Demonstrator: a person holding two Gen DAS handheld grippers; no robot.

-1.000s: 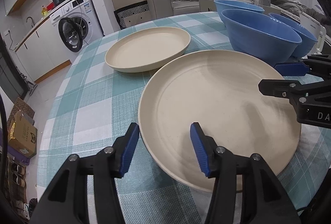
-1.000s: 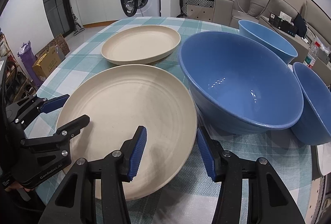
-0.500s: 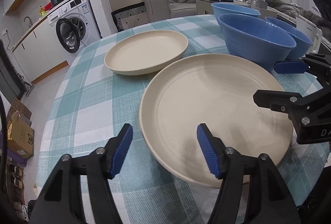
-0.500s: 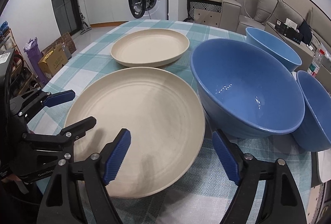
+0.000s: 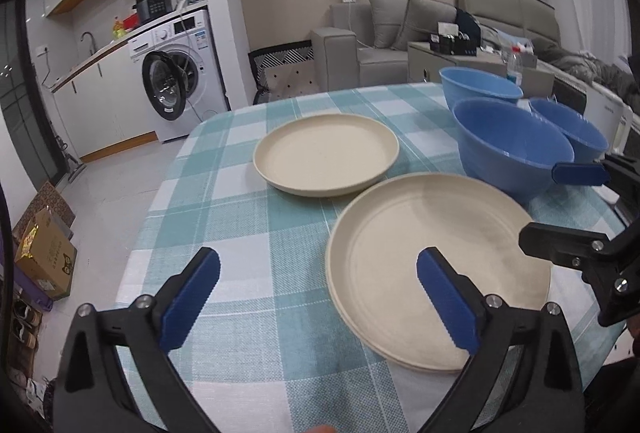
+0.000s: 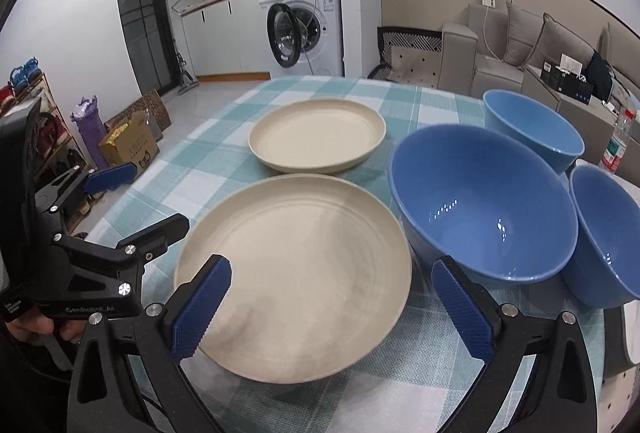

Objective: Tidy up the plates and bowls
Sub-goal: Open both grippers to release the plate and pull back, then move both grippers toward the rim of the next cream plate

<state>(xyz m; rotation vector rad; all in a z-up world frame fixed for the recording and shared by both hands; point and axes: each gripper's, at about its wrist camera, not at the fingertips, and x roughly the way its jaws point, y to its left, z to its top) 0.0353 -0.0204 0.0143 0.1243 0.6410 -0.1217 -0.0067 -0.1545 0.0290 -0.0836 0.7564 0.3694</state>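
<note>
Two cream plates lie on the checked tablecloth. The near plate (image 5: 432, 265) (image 6: 296, 273) sits in front of both grippers. The far plate (image 5: 326, 153) (image 6: 316, 139) lies behind it. Three blue bowls stand to the right: a large one (image 5: 514, 149) (image 6: 480, 201), a far one (image 5: 480, 87) (image 6: 532, 127) and a right one (image 5: 570, 129) (image 6: 608, 237). My left gripper (image 5: 318, 299) is open and empty at the near plate's left edge. My right gripper (image 6: 332, 307) is open and empty over the near plate's front rim.
The round table (image 5: 224, 201) has its edge close on the left. A washing machine (image 5: 176, 73) stands beyond it, a sofa (image 5: 392, 33) behind. A cardboard box (image 5: 44, 257) sits on the floor. A water bottle (image 6: 618, 141) stands at the right.
Both grippers have opened wider and pulled back and up from the near plate. The plates and bowls have not moved.
</note>
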